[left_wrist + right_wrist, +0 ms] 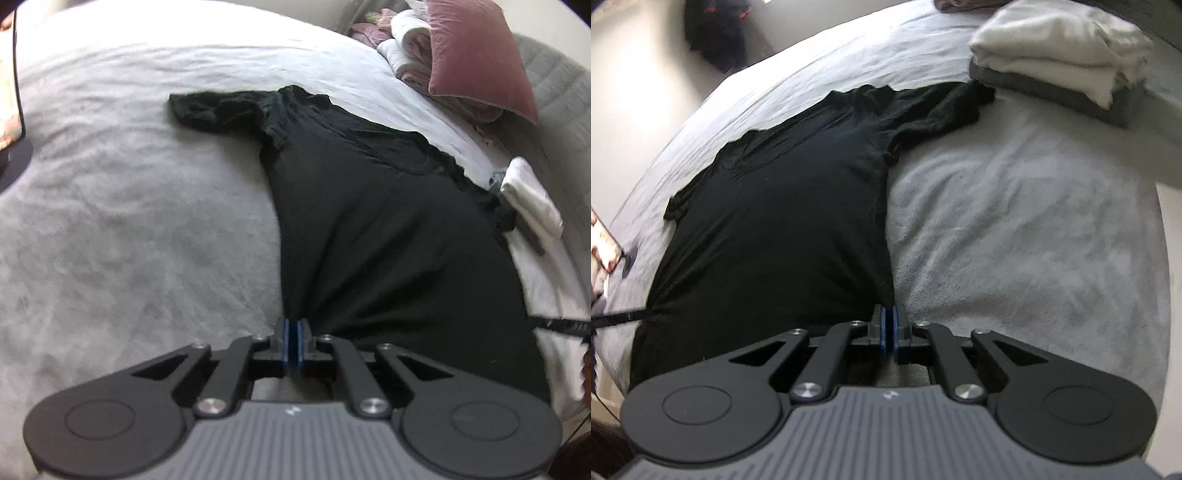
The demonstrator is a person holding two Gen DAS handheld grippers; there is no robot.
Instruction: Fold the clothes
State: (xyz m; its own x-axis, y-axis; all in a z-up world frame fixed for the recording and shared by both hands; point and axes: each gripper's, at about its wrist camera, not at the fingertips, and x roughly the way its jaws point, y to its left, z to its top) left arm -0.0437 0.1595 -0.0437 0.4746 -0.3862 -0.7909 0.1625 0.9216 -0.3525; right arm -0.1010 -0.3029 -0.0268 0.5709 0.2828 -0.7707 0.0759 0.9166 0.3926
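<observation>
Left-wrist view: we hold the left gripper (294, 334) clenched on the bottom hem of a black shirt (388, 229), at its left corner, the cloth bunching into the blue pads. From the right wrist, the right gripper (891, 325) is likewise clamped on the hem's other corner. The shirt lies spread flat on the grey bed (1015, 229), collar away from us, both sleeves out to the sides, no fold yet visible in it. A folded white stack (1060, 48) sits beyond its right sleeve, and a pink pillow (476, 59) rests on more bedding farther off. We judge that the shirt's folding lies wholly ahead, though the finished stack suggests the laundry pile is partly done.
</observation>
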